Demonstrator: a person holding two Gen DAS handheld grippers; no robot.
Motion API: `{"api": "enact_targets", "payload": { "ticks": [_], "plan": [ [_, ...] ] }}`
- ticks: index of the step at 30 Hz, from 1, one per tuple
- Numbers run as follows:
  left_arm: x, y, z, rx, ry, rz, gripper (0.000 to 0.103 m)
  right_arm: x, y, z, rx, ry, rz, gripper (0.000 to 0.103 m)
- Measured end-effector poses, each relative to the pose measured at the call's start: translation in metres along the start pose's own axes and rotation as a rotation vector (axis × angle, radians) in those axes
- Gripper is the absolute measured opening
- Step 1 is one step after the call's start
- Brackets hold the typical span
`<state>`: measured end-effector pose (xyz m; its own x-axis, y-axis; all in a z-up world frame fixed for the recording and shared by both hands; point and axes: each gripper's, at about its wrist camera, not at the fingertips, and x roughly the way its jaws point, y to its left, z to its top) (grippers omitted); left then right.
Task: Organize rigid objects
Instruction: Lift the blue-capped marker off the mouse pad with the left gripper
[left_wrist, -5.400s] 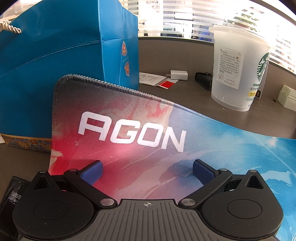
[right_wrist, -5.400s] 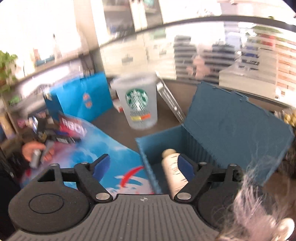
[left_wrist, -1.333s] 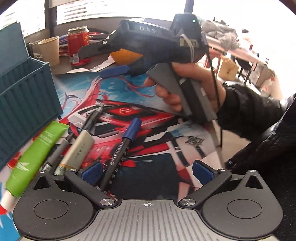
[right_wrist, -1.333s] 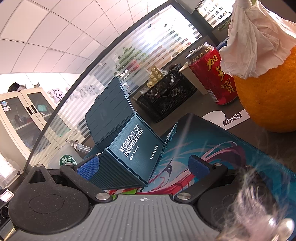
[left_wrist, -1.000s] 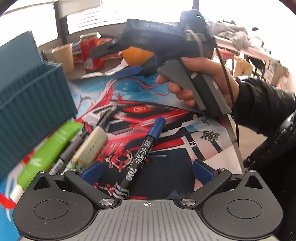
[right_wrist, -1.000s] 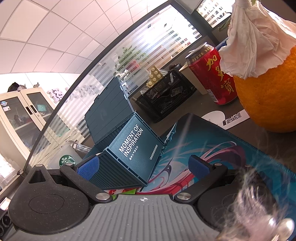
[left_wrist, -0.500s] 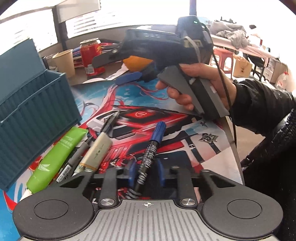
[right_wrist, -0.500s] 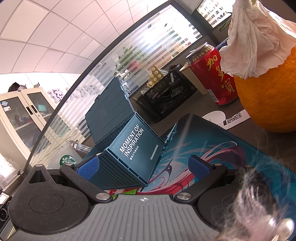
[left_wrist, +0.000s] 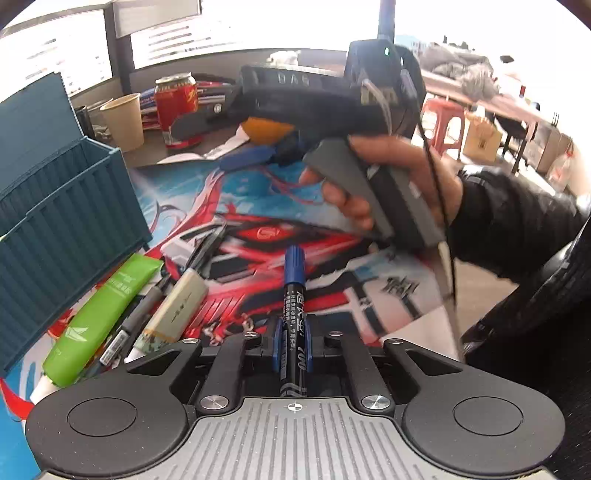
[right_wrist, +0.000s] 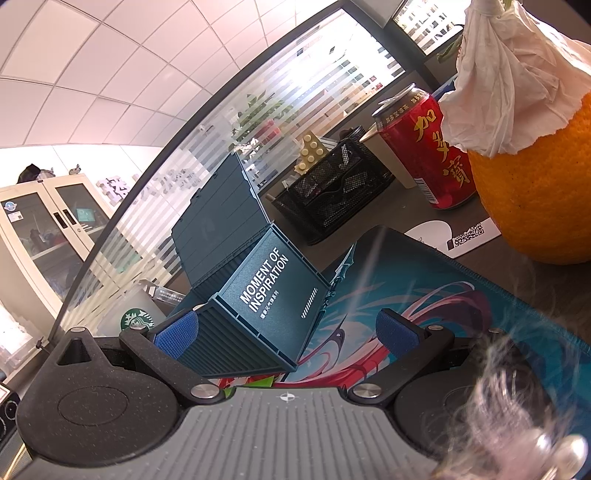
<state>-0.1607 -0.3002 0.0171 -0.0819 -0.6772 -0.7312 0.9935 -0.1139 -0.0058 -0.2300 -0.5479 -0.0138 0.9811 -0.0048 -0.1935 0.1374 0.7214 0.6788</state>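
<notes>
My left gripper (left_wrist: 292, 345) has just clamped the blue marker (left_wrist: 293, 295); next I lift it toward the teal box (left_wrist: 62, 221) at nine o'clock, while my right gripper (right_wrist: 286, 334) gapes empty.

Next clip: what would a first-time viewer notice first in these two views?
In the left wrist view, the left gripper is shut on a blue marker on the colourful mat, with the right gripper held above in a hand. In the right wrist view, an orange under crumpled paper looms at right beside a red can.
</notes>
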Motion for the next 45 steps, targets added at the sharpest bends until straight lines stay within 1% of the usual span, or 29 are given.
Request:
{"api": "enact_targets", "payload": {
  "ticks": [3, 9, 11, 13, 19, 21, 24, 27, 32, 34, 39, 42, 44, 45],
  "plan": [
    [-0.006, 0.001, 0.007, -0.031, -0.027, -0.027, 0.011, 0.0, 0.0, 0.0, 0.0, 0.0, 0.0, 0.103],
    [-0.018, -0.004, 0.02, -0.019, -0.045, -0.023, 0.011, 0.0, 0.001, 0.0, 0.001, -0.003, 0.001, 0.103],
    [-0.023, -0.003, 0.023, -0.011, -0.05, -0.016, 0.011, 0.0, 0.002, 0.001, 0.001, -0.004, 0.005, 0.103],
    [-0.029, -0.002, 0.027, -0.001, -0.06, -0.003, 0.008, 0.0, 0.002, 0.001, 0.002, -0.004, 0.01, 0.103],
    [-0.043, 0.005, 0.037, -0.002, -0.099, 0.03, 0.008, 0.0, 0.003, 0.001, 0.002, -0.003, 0.015, 0.103],
    [-0.042, 0.007, 0.037, -0.008, -0.097, 0.036, 0.008, 0.0, 0.002, 0.001, 0.003, -0.004, 0.015, 0.103],
    [-0.039, 0.005, 0.033, -0.008, -0.089, 0.005, 0.008, 0.0, 0.002, 0.001, 0.003, -0.004, 0.016, 0.103],
    [-0.03, -0.003, 0.025, 0.008, -0.06, -0.012, 0.009, 0.0, 0.002, 0.001, 0.002, -0.003, 0.014, 0.103],
    [-0.016, 0.005, 0.013, -0.037, -0.041, 0.004, 0.01, 0.0, 0.002, 0.0, 0.003, -0.003, 0.015, 0.103],
    [-0.013, 0.007, 0.008, -0.041, -0.034, 0.014, 0.013, 0.001, 0.001, 0.0, 0.003, -0.004, 0.013, 0.103],
    [-0.013, 0.007, 0.002, -0.032, -0.038, 0.002, 0.014, 0.002, 0.001, -0.001, 0.001, 0.0, 0.011, 0.103],
    [-0.011, 0.002, -0.002, 0.004, -0.038, 0.015, 0.02, 0.003, 0.001, -0.002, 0.0, 0.001, 0.008, 0.103],
    [-0.007, 0.0, -0.005, 0.019, -0.034, 0.005, 0.021, 0.004, 0.001, -0.002, -0.001, 0.004, 0.006, 0.103],
    [-0.005, 0.0, -0.006, 0.026, -0.037, 0.008, 0.028, 0.004, 0.0, -0.002, -0.001, 0.004, 0.005, 0.103]
  ]
}}
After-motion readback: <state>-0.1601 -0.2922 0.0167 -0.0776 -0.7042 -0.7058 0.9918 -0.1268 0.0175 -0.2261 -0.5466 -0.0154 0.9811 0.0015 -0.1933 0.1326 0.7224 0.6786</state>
